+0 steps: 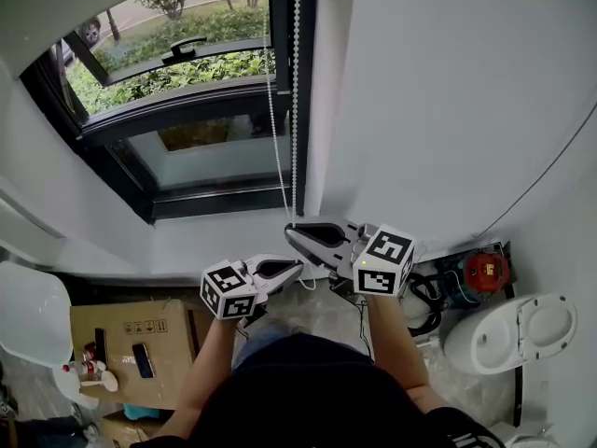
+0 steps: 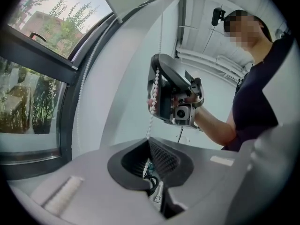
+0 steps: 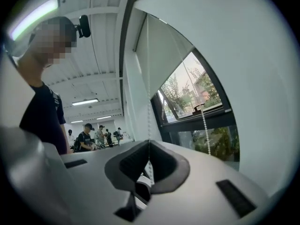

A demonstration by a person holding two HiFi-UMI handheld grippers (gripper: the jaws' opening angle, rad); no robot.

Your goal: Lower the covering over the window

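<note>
A white bead chain [image 1: 295, 82] hangs down beside the dark-framed window [image 1: 187, 110]. My right gripper [image 1: 297, 235] is shut on one strand of it [image 3: 149, 102], which runs straight up from the jaws. Just below, my left gripper [image 1: 295, 269] is shut on the chain too. In the left gripper view the beads [image 2: 153, 90] rise from its jaws [image 2: 151, 165] past the right gripper [image 2: 174, 95]. A second strand [image 3: 205, 130] hangs free in front of the glass. The white blind [image 3: 161, 55] covers only the top of the window.
A white wall [image 1: 448, 91] stands right of the window. On the floor are a cardboard box [image 1: 131, 339] at the left, a red device [image 1: 485, 269] with cables, and a white toilet [image 1: 522, 329] at the right. People stand far off in the room [image 3: 91, 137].
</note>
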